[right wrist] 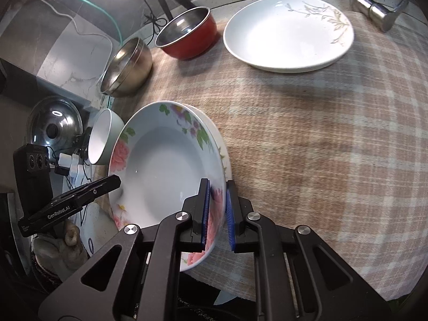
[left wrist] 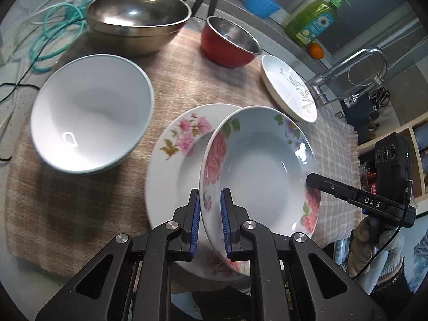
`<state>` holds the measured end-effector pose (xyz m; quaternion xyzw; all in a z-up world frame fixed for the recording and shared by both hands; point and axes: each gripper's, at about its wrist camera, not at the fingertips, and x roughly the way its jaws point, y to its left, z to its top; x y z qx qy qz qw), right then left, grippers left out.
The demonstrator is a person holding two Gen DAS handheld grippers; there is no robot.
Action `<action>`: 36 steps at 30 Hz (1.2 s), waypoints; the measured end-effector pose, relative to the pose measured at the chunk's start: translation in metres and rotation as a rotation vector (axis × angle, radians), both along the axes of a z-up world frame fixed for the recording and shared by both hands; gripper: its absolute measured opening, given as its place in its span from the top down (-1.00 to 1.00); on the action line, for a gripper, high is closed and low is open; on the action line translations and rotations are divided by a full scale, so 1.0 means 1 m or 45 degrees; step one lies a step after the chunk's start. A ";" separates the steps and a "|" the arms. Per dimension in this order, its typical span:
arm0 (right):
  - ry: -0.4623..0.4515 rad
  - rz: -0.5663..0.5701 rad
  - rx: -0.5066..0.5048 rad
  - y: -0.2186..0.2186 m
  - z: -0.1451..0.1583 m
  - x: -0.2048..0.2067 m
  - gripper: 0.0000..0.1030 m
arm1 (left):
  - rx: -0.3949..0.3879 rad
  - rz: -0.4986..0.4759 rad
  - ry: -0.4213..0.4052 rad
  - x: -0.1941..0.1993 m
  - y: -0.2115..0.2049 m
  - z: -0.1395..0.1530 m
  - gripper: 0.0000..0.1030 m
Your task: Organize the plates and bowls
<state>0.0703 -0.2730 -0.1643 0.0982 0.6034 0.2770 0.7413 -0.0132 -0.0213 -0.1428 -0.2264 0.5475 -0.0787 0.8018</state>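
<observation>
- My left claw (left wrist: pixel 210 214) is clamped on the near rim of the rose-pattern plate (left wrist: pixel 256 165), and my right claw (right wrist: pixel 217 211) grips the opposite rim of that same plate, so I carry it between both hands.
- The plate hangs tilted just above the second floral plate (left wrist: pixel 174 155), which lies flat on the checked cloth (left wrist: pixel 80 208) covering the worktop. I judge the step to be nesting the held plate onto that one.
- To do it well I should level the plate first, bringing both rims to the same height, then centre it over the lower plate so the wells line up.
- I should lower both hands together; one side dropping early could chip a rim or skid the lower plate.
- I should let go only once it sits flat, and ease both claws off outward.
- The white bowl (left wrist: pixel 91 115), steel bowl (left wrist: pixel 139 18), red bowl (left wrist: pixel 230 42) and sprig-pattern plate (left wrist: pixel 289 88) stand apart, unsorted.
</observation>
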 end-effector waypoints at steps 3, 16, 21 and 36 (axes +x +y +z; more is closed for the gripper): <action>-0.003 0.018 -0.012 0.010 -0.002 0.001 0.77 | 0.002 0.010 0.014 -0.001 0.007 -0.004 0.74; -0.014 0.051 -0.090 0.030 -0.008 0.002 0.75 | -0.001 0.029 0.047 0.001 0.018 -0.014 0.74; -0.031 0.066 -0.130 0.034 -0.006 0.002 0.71 | 0.001 0.031 0.049 0.001 0.019 -0.014 0.75; -0.080 0.079 -0.188 0.036 0.000 0.000 0.66 | 0.081 0.003 0.045 0.005 0.012 -0.012 0.75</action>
